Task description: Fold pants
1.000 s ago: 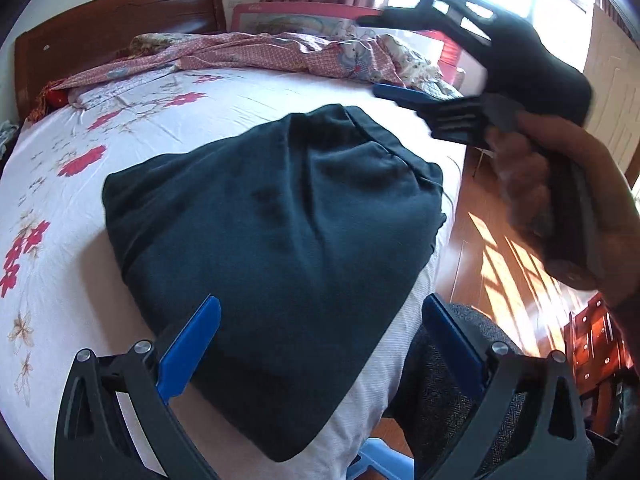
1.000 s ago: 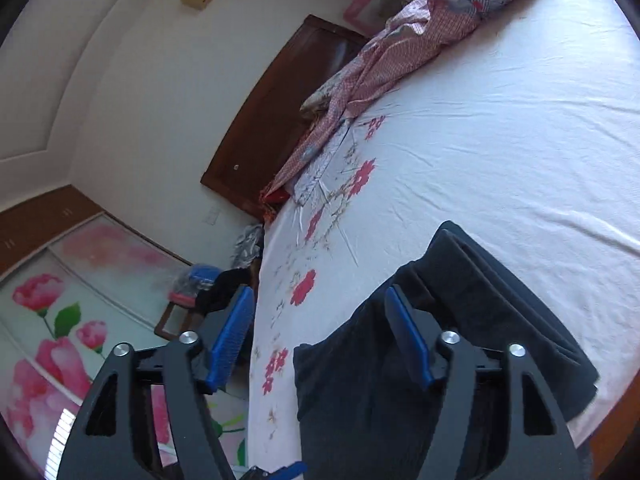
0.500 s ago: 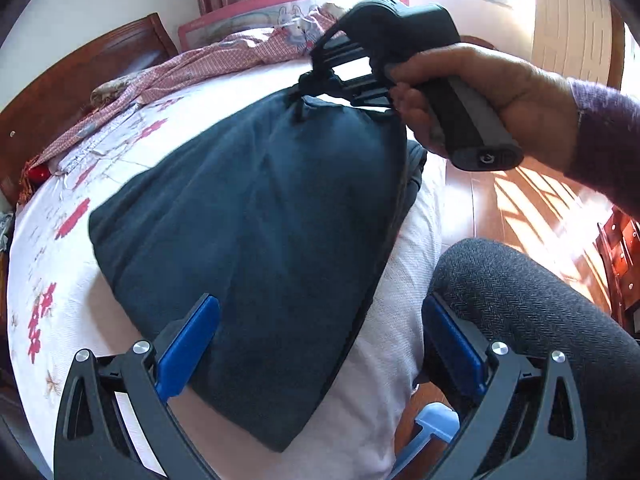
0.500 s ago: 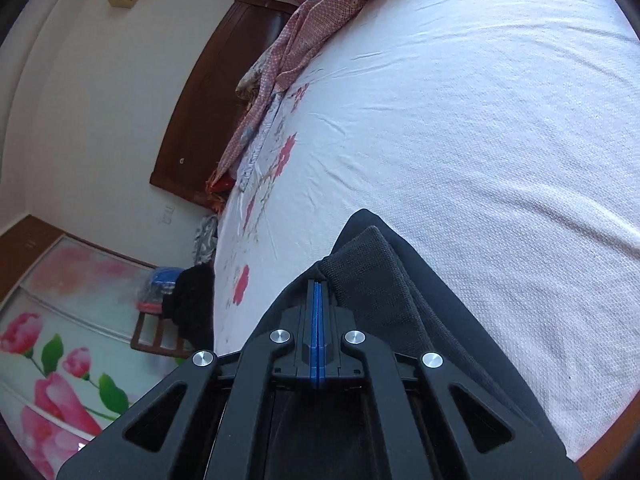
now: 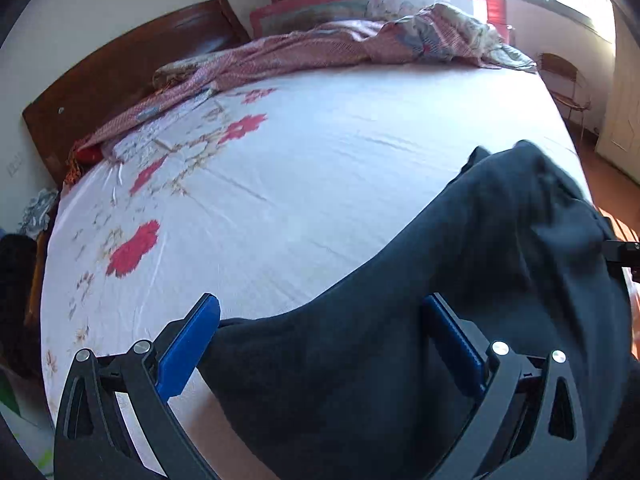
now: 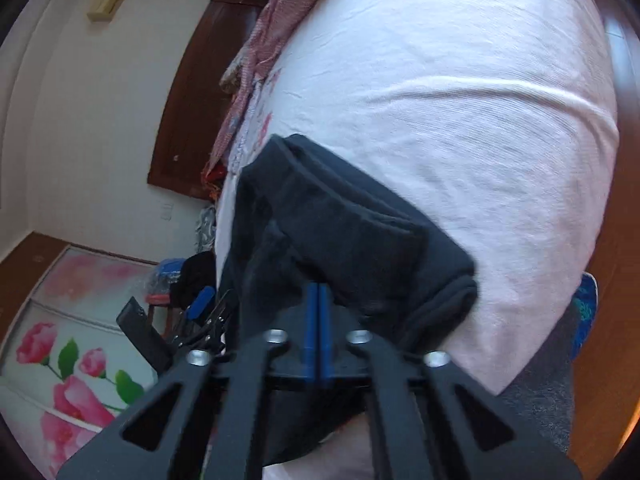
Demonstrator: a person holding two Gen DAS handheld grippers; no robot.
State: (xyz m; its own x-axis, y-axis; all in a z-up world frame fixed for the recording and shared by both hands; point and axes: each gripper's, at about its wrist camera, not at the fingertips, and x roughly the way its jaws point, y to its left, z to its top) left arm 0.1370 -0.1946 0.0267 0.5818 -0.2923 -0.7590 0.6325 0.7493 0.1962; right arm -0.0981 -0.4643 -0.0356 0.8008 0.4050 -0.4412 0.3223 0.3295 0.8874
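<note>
The dark navy pants point(image 5: 460, 300) lie folded in a bundle at the near right edge of the white floral bed sheet point(image 5: 280, 168). My left gripper point(image 5: 320, 340) is open, its blue pads on either side of the pants' near left corner, with cloth between them. My right gripper point(image 6: 318, 308) is shut on the pants point(image 6: 352, 232), pinching a fold of the bundle's right end with the blue pads pressed together. Part of the right gripper shows at the right edge of the left wrist view point(image 5: 624, 254).
A crumpled pink quilt point(image 5: 320, 48) lies along the head of the bed by the wooden headboard point(image 5: 120, 80). The bed's right edge drops to a wooden floor point(image 5: 616, 184). A chair point(image 5: 568, 84) stands near the window. A flowered wardrobe door point(image 6: 80, 360) is to the left.
My left gripper has moved forward so its open pads now straddle the pants' near corner. My right gripper, open a second ago, closed on the pants and has swung round with the fold.
</note>
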